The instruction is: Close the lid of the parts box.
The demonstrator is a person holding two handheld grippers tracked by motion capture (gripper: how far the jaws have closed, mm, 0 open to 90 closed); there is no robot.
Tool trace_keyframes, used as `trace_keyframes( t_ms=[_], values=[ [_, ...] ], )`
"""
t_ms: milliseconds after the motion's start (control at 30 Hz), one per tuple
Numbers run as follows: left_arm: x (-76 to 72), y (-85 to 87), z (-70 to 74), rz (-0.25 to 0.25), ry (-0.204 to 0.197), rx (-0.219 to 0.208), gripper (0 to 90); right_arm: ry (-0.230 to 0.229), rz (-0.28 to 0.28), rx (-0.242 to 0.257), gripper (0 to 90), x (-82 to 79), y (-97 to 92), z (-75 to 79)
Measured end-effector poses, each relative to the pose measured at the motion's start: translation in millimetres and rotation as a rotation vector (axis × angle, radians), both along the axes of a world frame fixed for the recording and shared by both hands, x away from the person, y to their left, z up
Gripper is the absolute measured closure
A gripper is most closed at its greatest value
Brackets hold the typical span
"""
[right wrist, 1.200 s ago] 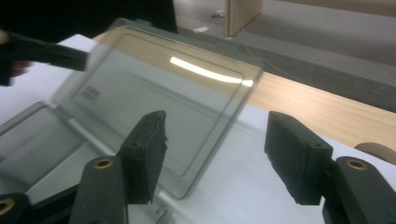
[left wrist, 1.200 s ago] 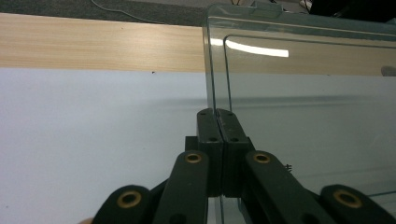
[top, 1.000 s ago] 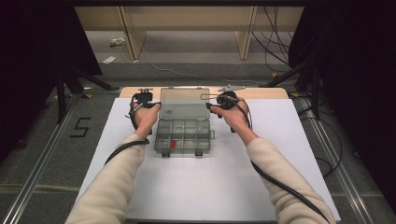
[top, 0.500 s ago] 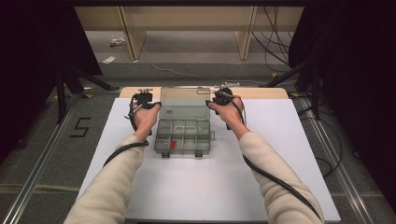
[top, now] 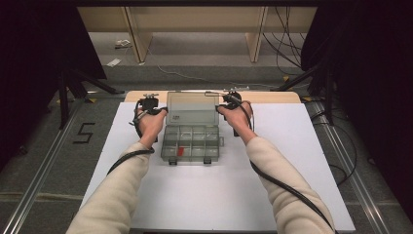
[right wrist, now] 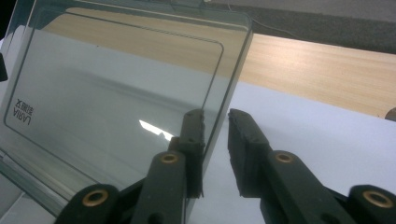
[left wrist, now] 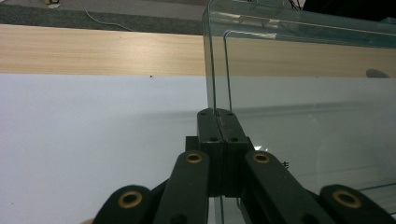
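Straddling the lid's (right wrist: 121,88) right edge, the right gripper's (right wrist: 215,135) fingers have just been closing w/ a gap left, one pad touching the clear panel. Left gripper (left wrist: 218,126) is pinched tight on the opposite edge. Lid stands upright at the organizer box's (top: 191,144) far side, mid-bench (top: 292,161), so both hands flank it, edges running vertically.

One camera sits high up behind the person and looks forward and down. It sees the whole white table (top: 292,161), both arms and the floor beyond. It is far away. Two more cameras ride low on the tools in the hands. Each looks along its own black jaws, very close to the clear lid (left wrist: 303,93) of the box. All three cameras see that lid and the wooden strip (right wrist: 327,70) behind the table.
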State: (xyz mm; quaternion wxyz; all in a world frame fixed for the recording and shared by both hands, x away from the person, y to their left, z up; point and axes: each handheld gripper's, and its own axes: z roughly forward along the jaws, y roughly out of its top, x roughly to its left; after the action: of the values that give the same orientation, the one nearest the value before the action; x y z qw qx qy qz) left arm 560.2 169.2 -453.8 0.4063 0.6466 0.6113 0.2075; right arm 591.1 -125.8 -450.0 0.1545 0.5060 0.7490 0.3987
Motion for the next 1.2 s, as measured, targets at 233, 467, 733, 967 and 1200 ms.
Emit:
trace_keyframes(
  t_ms=[233, 467, 733, 967, 1200],
  values=[
    [-0.1, 0.5, -0.4, -0.002, 0.005, 0.004, 89.9, 0.031, -0.049, 0.002, 82.1, -1.0, 4.7, 2.2],
    [0.2, 0.8, -0.7, -0.007, 0.005, 0.006, 89.9, 0.053, -0.122, 0.013, 85.1, -2.7, 10.4, 2.8],
    [0.8, 0.3, -2.0, -0.016, -0.004, 0.011, 89.4, 0.037, -0.184, 0.016, 87.7, -6.2, 15.3, 3.5],
    [2.2, 1.3, -4.3, -0.039, -0.009, 0.022, 87.9, 0.012, -0.215, 0.005, 88.5, -9.7, 19.3, 3.9],
    [4.5, 1.1, -5.5, -0.065, -0.02, 0.051, 84.2, -0.014, -0.226, -0.002, 88.8, -12.5, 21.5, 3.3]
  ],
)
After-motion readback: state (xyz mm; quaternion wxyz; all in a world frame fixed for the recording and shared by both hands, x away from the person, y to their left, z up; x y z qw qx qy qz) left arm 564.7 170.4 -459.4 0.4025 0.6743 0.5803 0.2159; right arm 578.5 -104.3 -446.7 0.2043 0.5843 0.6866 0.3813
